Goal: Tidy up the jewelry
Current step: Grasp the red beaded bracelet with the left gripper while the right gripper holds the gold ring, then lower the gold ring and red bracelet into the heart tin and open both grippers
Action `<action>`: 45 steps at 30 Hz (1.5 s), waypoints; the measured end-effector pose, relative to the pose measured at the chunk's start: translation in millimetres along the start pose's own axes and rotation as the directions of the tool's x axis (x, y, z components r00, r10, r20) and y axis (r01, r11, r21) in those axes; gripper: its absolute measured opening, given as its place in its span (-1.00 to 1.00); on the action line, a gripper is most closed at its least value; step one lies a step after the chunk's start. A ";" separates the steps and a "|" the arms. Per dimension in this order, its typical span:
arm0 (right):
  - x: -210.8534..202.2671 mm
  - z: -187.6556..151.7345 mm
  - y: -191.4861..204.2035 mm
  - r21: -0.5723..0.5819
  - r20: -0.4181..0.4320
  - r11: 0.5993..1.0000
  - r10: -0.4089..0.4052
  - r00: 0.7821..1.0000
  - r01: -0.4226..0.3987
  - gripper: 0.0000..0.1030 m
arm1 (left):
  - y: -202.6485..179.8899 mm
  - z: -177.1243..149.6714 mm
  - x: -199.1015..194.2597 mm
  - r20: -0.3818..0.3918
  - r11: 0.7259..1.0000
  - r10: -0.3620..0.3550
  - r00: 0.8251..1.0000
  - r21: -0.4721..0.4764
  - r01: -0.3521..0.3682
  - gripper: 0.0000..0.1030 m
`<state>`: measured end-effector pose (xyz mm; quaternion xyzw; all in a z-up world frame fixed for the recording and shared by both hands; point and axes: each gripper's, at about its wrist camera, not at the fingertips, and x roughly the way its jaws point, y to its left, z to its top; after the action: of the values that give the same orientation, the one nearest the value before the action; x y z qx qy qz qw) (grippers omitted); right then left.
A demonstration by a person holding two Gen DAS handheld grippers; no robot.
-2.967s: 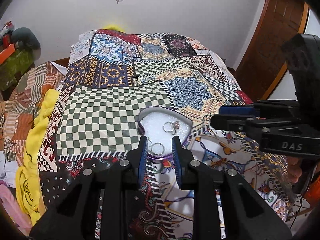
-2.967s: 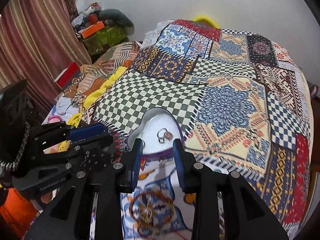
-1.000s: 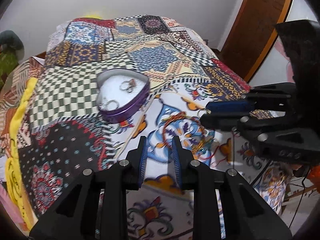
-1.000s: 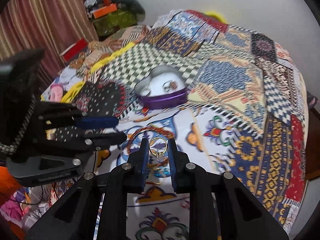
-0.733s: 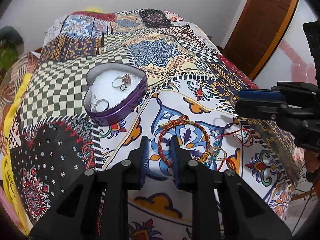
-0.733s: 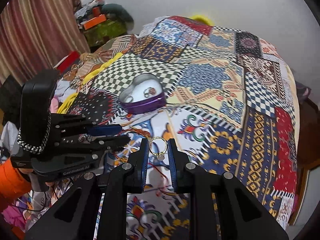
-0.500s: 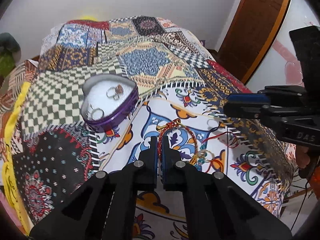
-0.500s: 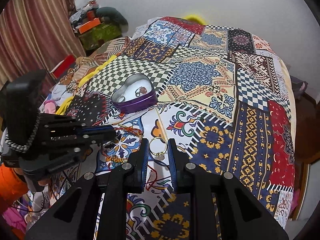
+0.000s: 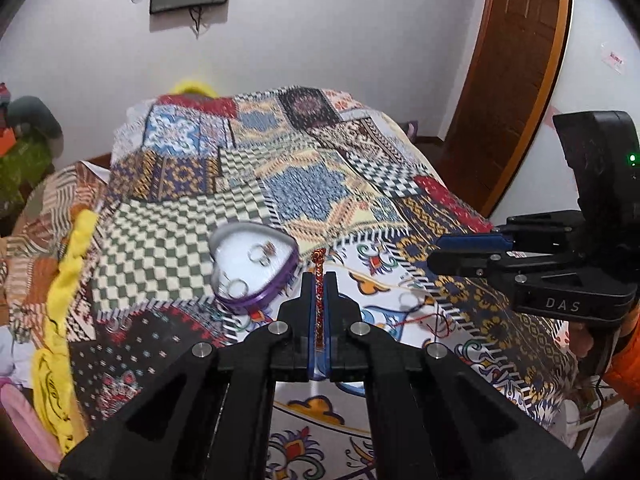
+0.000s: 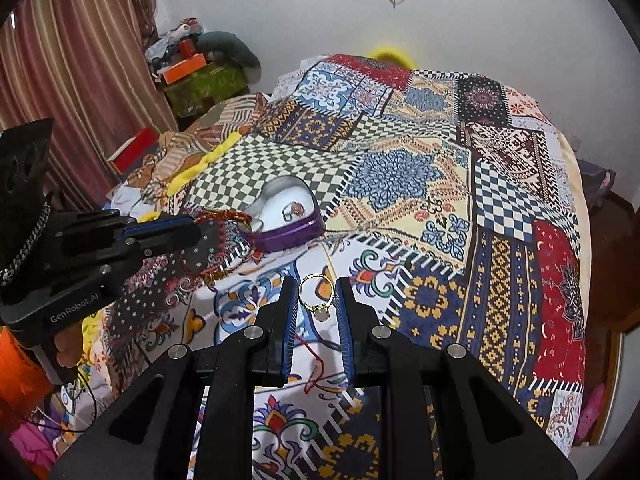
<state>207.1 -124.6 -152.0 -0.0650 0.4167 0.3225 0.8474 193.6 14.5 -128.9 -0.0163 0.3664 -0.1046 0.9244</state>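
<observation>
Left claw [image 9: 319,280] clamped on red bracelet [image 9: 319,304]. Right claw [image 10: 317,300] pinches gold ring [image 10: 316,294]. Heart tin [image 9: 252,266] rests on bed [image 9: 320,192].

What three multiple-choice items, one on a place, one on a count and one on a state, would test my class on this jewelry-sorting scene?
1. Where does the heart-shaped tin sit?
A. on the patterned bedspread
B. on the floor by the door
C. in the right gripper

2. How many rings show inside the tin?
A. none
B. two
C. five

3. What state is the right gripper in?
A. wide open and empty
B. shut on the gold ring
C. shut on the tin

Key:
1 A, the tin rests on the bedspread beside its checkered patch.
2 B, the left wrist view shows one ring near the tin's far side and one near its tip.
3 B, the gold ring sits pinched between the fingers, while the left gripper is shut on the red bracelet.
</observation>
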 end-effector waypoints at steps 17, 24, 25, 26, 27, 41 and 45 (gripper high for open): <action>22.2 42.7 17.7 -0.029 0.041 0.999 0.035 0.999 -0.033 -0.67 | 36.4 26.1 7.6 0.051 0.997 0.077 0.996 -0.016 -0.076 -0.98; 52.9 57.1 25.7 -0.049 0.000 0.998 0.031 1.000 -0.031 -0.67 | 52.5 32.9 23.1 0.045 0.997 0.067 0.997 -0.030 -0.066 -0.98; 58.1 58.7 25.9 -0.050 -0.008 0.998 0.033 0.999 -0.033 -0.67 | 55.3 32.8 26.8 0.040 0.997 0.065 0.997 -0.035 -0.064 -0.98; 61.1 60.1 26.7 -0.052 -0.014 0.998 0.033 0.999 -0.033 -0.67 | 57.4 32.3 29.9 0.035 0.997 0.062 0.997 -0.039 -0.061 -0.98; 65.2 61.3 27.4 -0.054 -0.021 0.998 0.031 0.999 -0.032 -0.67 | 60.0 31.8 33.9 0.028 0.997 0.057 0.998 -0.045 -0.056 -0.98; 111.7 65.6 35.3 -0.073 -0.129 0.997 0.019 0.991 -0.029 -0.67 | 90.6 24.0 91.1 -0.085 0.993 -0.016 0.996 -0.120 0.006 -0.98; 121.0 66.0 37.2 -0.083 -0.149 0.996 0.013 0.989 -0.026 -0.67 | 94.0 22.3 98.0 -0.110 0.995 -0.011 0.994 -0.103 -0.001 -0.98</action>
<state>282.4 -10.8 -194.1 -0.1205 0.4651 0.3424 0.8074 295.3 85.3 -188.7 -0.0589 0.4218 -0.0887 0.9004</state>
